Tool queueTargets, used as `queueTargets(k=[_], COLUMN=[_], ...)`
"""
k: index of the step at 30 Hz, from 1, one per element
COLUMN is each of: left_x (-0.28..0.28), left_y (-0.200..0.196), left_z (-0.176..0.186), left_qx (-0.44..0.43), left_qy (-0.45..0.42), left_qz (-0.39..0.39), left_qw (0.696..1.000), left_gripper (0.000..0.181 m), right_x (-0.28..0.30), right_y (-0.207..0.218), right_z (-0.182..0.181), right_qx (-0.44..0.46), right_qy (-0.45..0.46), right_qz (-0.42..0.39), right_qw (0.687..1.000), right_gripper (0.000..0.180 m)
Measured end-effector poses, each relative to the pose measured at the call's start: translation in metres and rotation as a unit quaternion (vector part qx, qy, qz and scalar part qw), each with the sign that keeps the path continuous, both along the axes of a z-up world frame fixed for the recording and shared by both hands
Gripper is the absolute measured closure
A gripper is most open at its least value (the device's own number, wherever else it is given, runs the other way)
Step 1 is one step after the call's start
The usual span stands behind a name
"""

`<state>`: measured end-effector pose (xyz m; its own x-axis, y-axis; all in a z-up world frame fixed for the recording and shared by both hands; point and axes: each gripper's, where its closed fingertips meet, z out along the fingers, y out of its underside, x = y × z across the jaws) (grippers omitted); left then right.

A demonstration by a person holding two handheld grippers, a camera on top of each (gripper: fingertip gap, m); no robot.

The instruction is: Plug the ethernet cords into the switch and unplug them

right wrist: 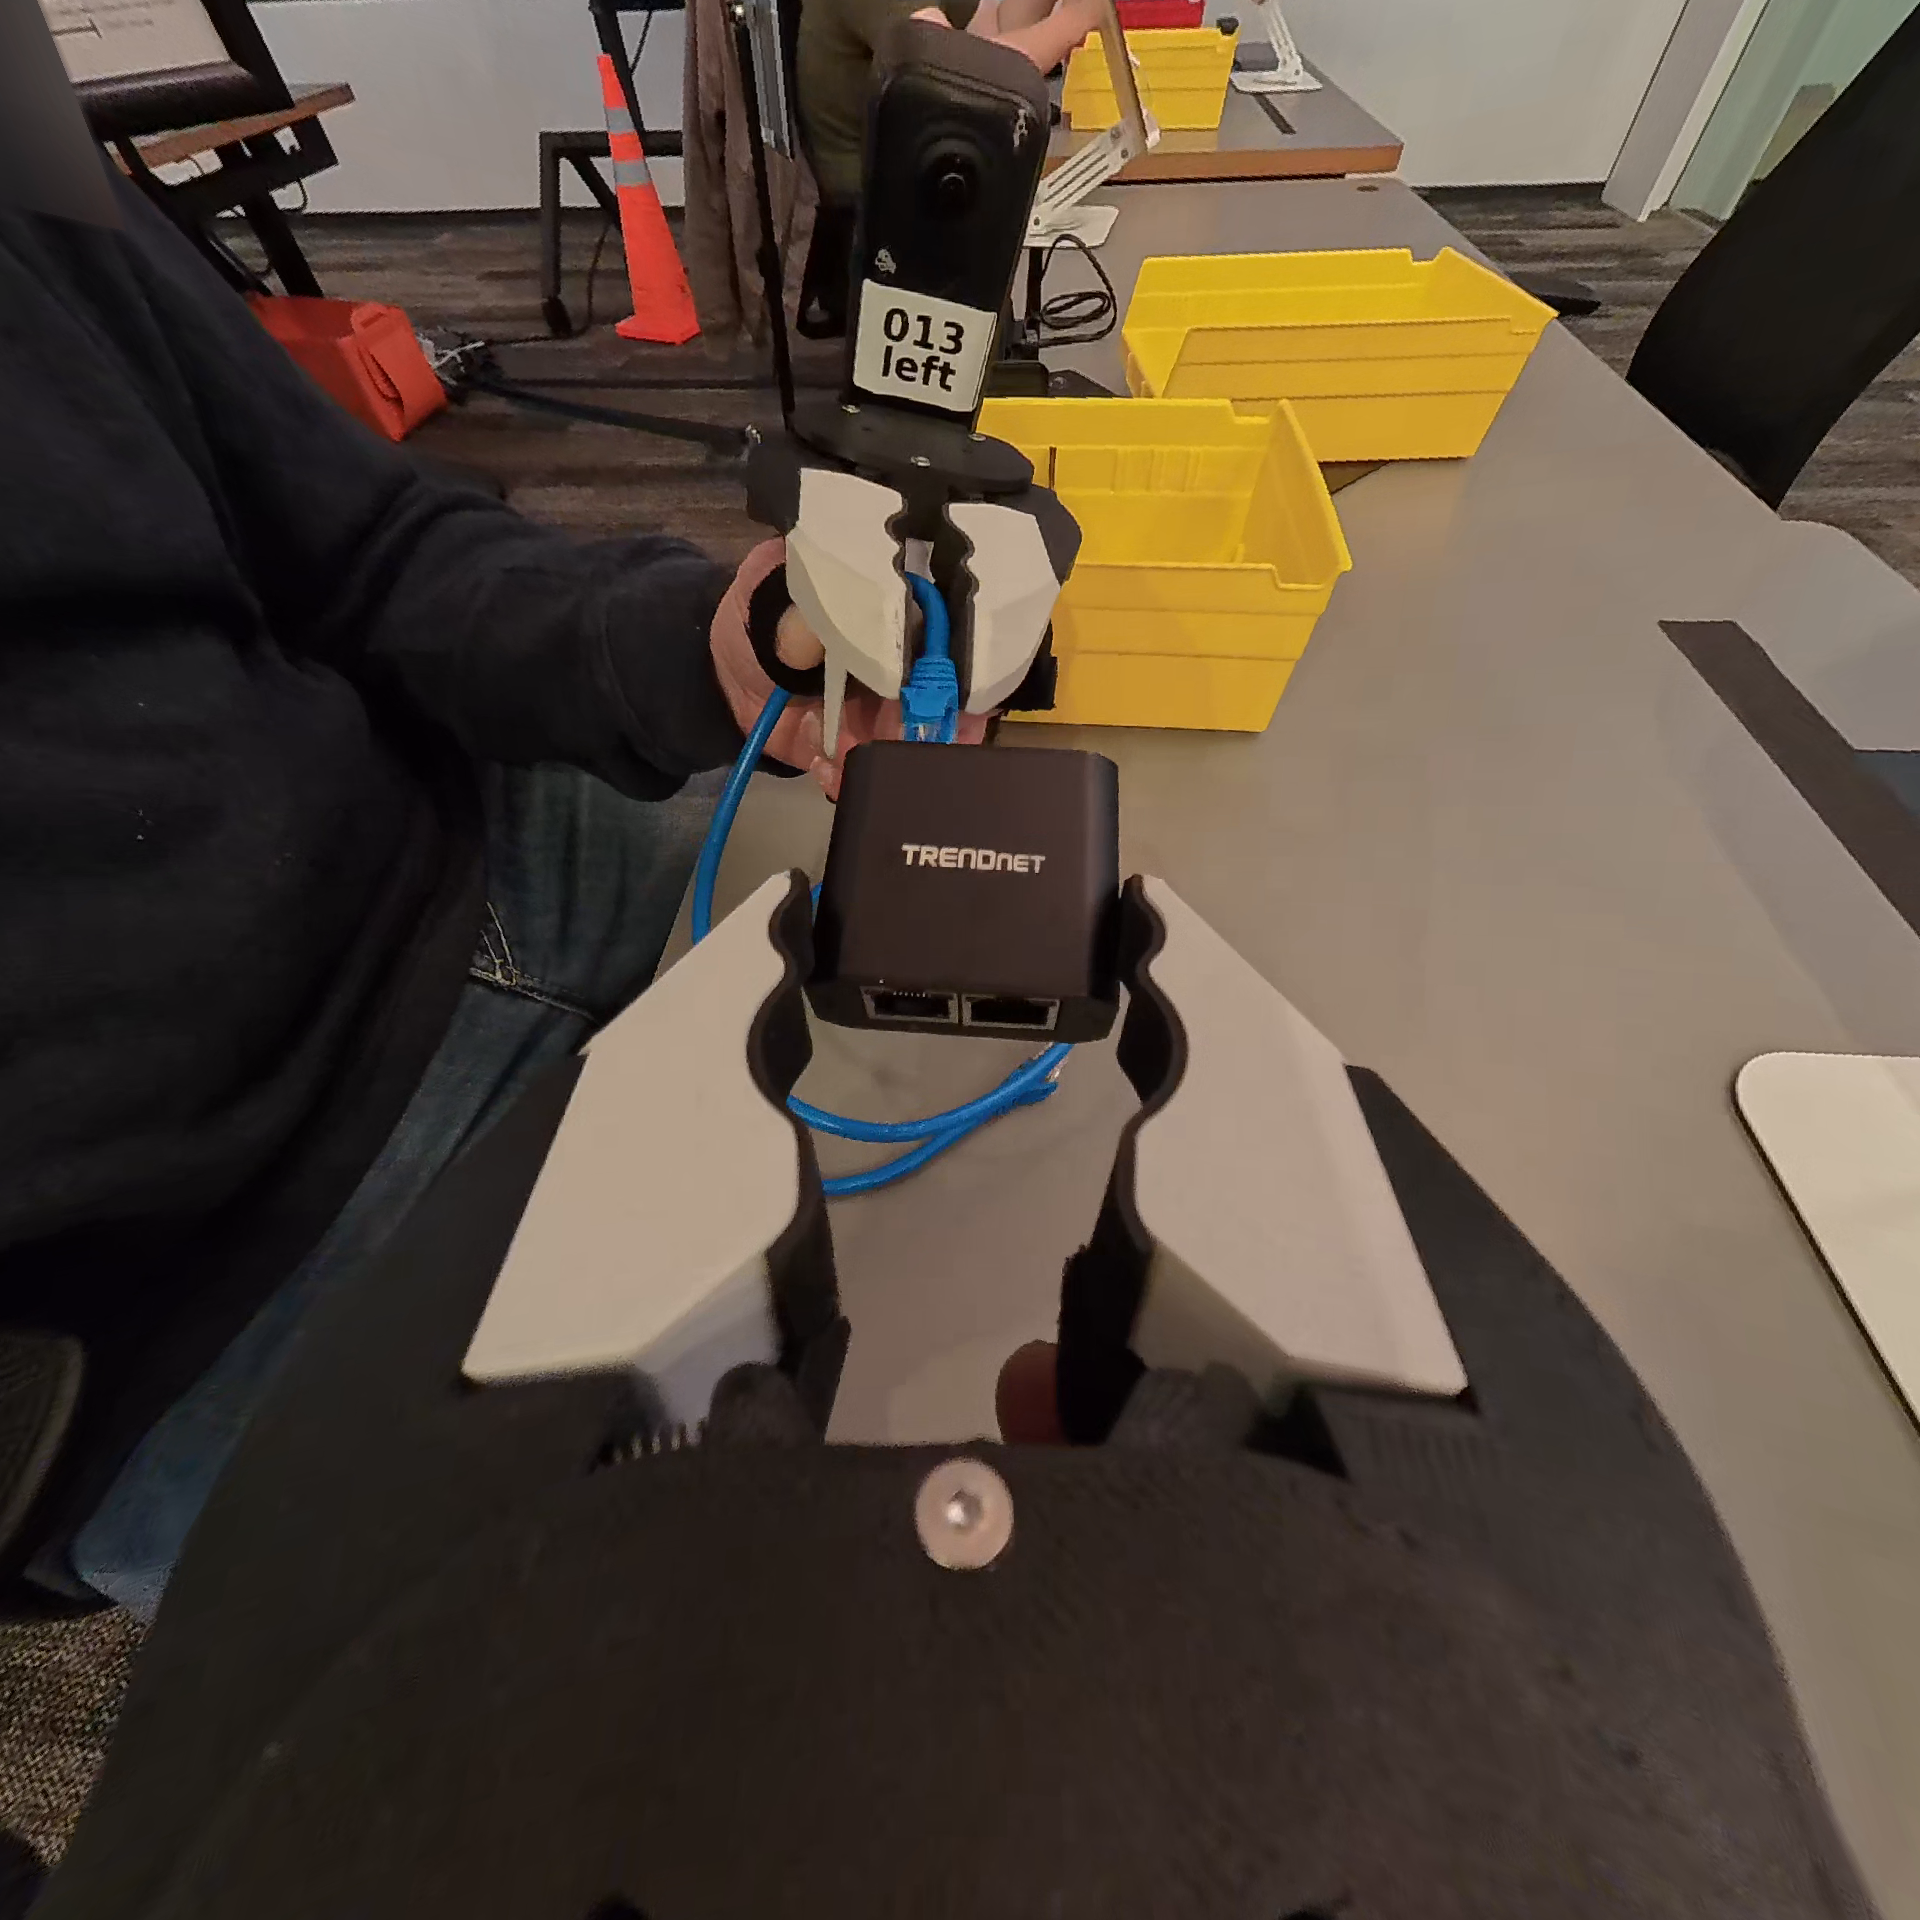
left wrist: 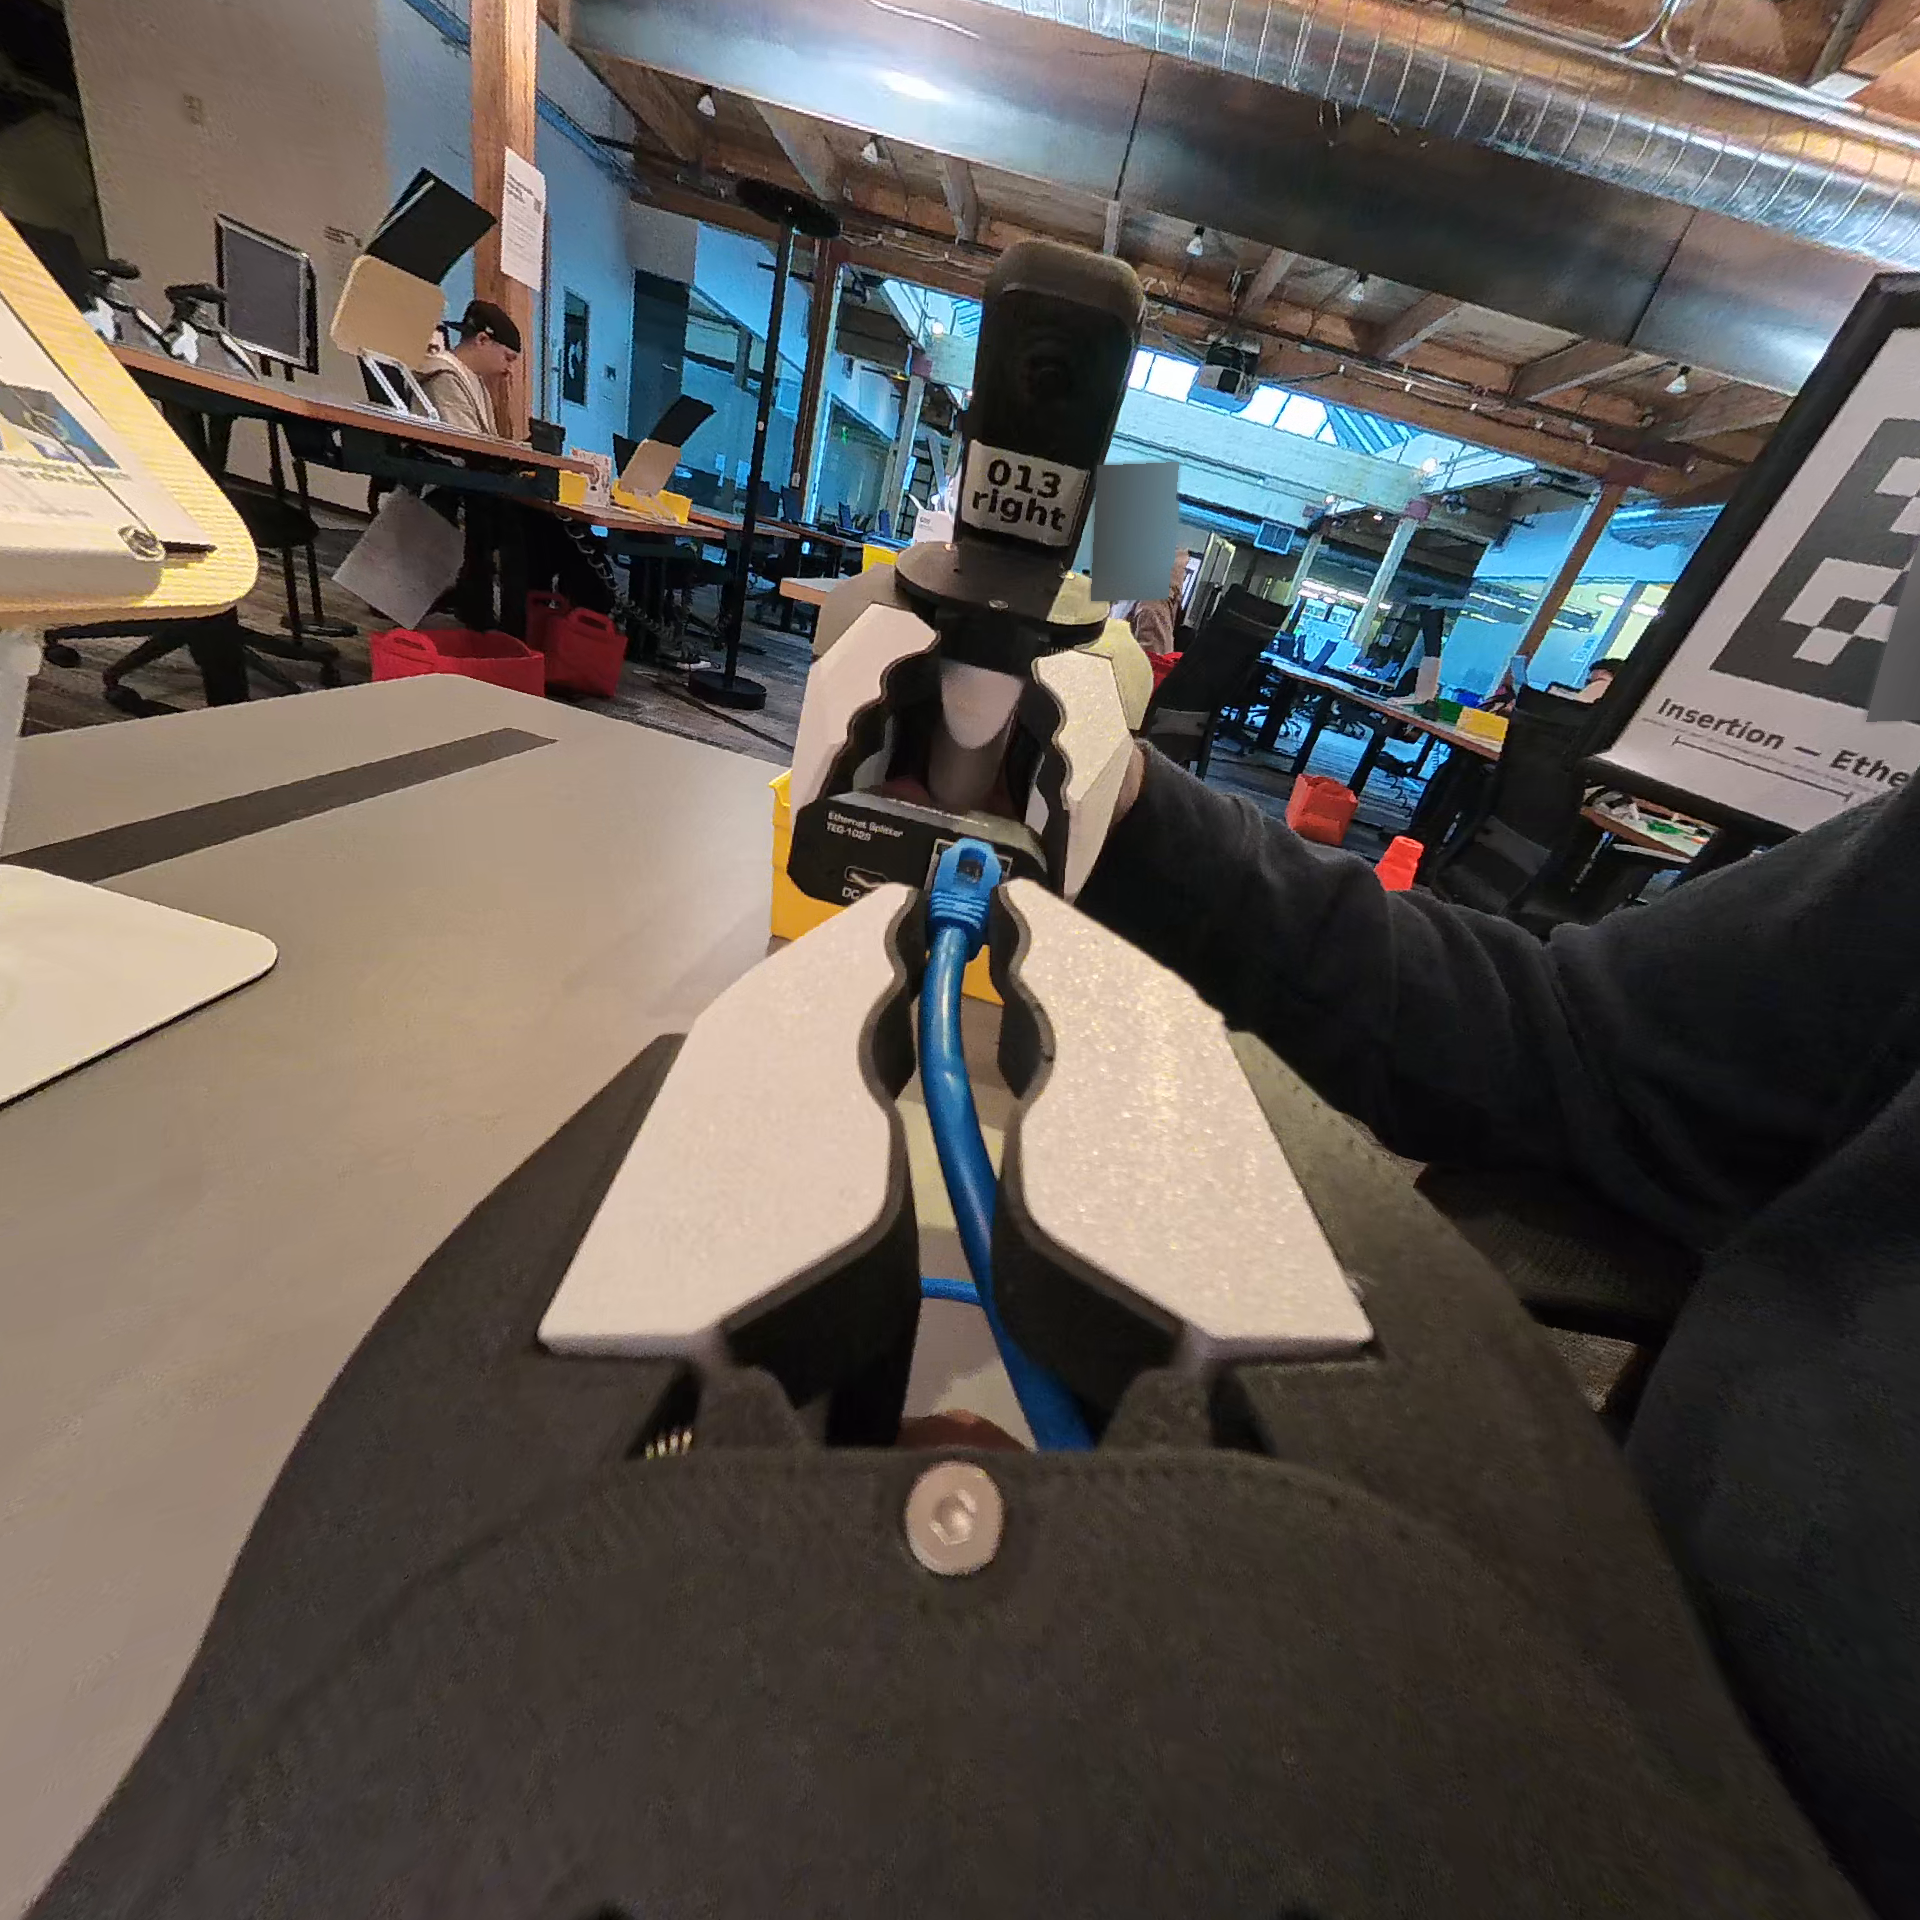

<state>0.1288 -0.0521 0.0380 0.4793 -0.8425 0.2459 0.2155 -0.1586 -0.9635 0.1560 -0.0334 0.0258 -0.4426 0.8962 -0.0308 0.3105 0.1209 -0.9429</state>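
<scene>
Item: your left gripper [left wrist: 951, 914] pinches the blue cord [left wrist: 956, 1091], plug at twelve o'clock meeting the switch [right wrist: 971, 883] clamped in your right gripper [right wrist: 961, 951].

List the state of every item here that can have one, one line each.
left gripper: shut on the blue cord's plug.
right gripper: shut on the switch, held off the table.
blue ethernet cord: plug at the switch's far-side port; full seating can't be told.
switch: two near-side ports empty.
yellow bins: upright on the table; visible parts look empty.
</scene>
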Motion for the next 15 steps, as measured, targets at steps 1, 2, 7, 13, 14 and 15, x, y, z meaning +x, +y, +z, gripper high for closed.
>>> queueTargets(k=[1,2,7,13,14,15], left_x=[0.0,-0.0001,0.0002,0.002,0.0021,0.0021], left_y=[-0.001,-0.0015,-0.0034,-0.0038,-0.0032,-0.0022], left_z=[-0.0003,-0.0007,-0.0036,-0.0069,-0.0076,-0.0089], left_qx=[0.0,0.0,-0.003,-0.006,-0.006,-0.006], left_qy=[-0.001,-0.002,0.006,0.006,0.007,0.009], left_qz=[-0.004,-0.005,-0.008,-0.009,-0.005,-0.001], left_qw=[1.0,1.0,1.0,1.0,1.0,1.0], left_gripper=[0.169,0.169,0.169,0.169,0.169,0.169], right_x=[0.0,-0.0002,-0.0012,-0.0024,-0.0025,-0.0031], right_y=[-0.001,-0.0016,-0.003,-0.0029,-0.0024,-0.0009], right_z=[0.0005,0.0006,-0.0009,0.0027,0.0009,-0.001], right_qx=[-0.002,-0.002,0.001,-0.009,-0.008,-0.004], right_qy=[0.002,0.003,0.002,0.013,0.008,0.004], right_qz=[0.002,0.003,0.005,0.008,0.007,0.003], right_qw=[1.0,1.0,1.0,1.0,1.0,1.0], right_gripper=[0.122,0.121,0.122,0.123,0.123,0.124])
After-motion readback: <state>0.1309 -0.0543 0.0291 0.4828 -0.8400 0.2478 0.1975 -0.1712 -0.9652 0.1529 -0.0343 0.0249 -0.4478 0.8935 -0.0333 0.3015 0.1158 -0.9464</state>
